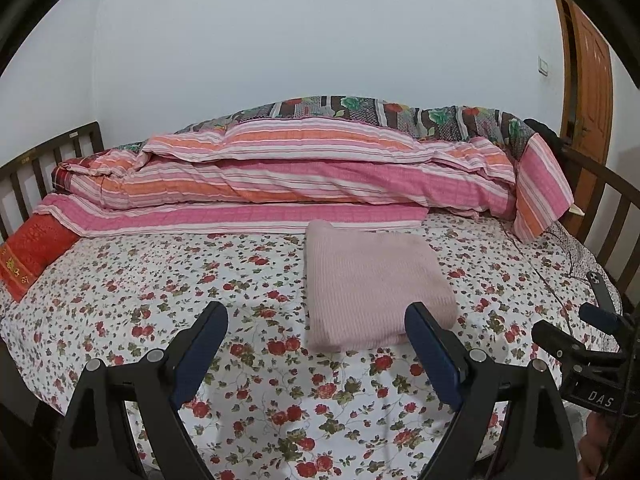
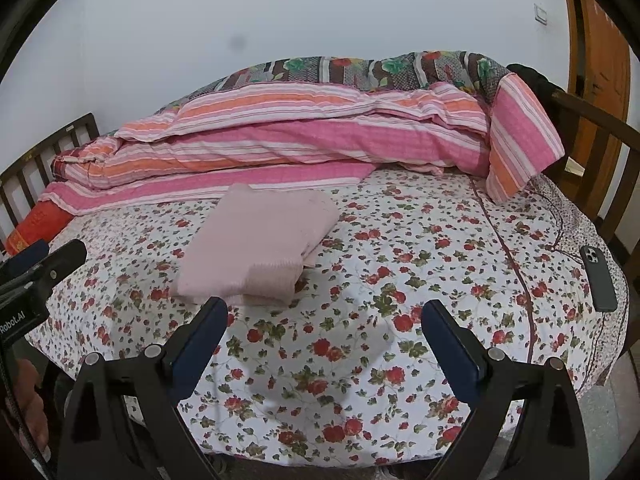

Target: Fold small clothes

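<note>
Lying folded on the floral bed sheet (image 1: 168,280), the pink garment (image 1: 372,284) sits before striped quilts (image 1: 280,172) along the white wall (image 1: 280,32); left tongs (image 1: 316,320) and right tongs (image 2: 324,316) both gape wide, empty.

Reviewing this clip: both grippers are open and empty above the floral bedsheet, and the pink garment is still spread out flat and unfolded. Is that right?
Not quite. The pink garment is already folded into a compact stack, its layered edges visible in the right wrist view. The rest holds: the left gripper and right gripper are open and empty above the floral bedsheet.
</note>
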A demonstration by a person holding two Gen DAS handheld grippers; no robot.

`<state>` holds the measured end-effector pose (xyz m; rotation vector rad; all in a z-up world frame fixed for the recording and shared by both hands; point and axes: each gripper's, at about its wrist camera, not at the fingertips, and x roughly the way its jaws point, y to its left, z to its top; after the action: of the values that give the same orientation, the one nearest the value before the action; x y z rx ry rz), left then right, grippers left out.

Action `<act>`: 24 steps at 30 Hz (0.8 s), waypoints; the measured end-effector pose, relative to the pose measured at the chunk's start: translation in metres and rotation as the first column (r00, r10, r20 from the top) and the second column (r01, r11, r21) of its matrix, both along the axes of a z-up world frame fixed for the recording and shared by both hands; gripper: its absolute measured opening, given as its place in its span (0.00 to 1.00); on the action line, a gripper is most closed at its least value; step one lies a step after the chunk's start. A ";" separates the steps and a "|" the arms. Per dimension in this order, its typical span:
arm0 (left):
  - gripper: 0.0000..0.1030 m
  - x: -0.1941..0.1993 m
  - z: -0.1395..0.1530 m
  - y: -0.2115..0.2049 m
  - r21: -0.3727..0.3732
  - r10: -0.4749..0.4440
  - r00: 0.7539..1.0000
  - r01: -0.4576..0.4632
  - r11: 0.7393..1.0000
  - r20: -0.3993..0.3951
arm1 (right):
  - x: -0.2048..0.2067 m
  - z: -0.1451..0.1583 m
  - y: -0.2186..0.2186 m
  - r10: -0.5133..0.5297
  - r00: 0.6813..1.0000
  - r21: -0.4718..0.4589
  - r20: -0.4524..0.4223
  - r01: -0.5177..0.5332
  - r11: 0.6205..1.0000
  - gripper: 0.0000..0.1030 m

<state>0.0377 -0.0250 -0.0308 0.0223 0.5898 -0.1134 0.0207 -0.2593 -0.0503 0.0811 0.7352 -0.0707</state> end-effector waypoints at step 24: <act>0.87 -0.006 0.006 0.002 0.000 0.016 1.000 -0.016 1.000 0.002 | -0.008 0.000 0.003 -0.006 1.000 0.017 0.003 0.006 1.000 0.93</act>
<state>0.0314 -0.0229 -0.0245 0.0178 0.5882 -0.0979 0.0125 -0.2563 -0.0504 0.1001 0.7326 -0.0701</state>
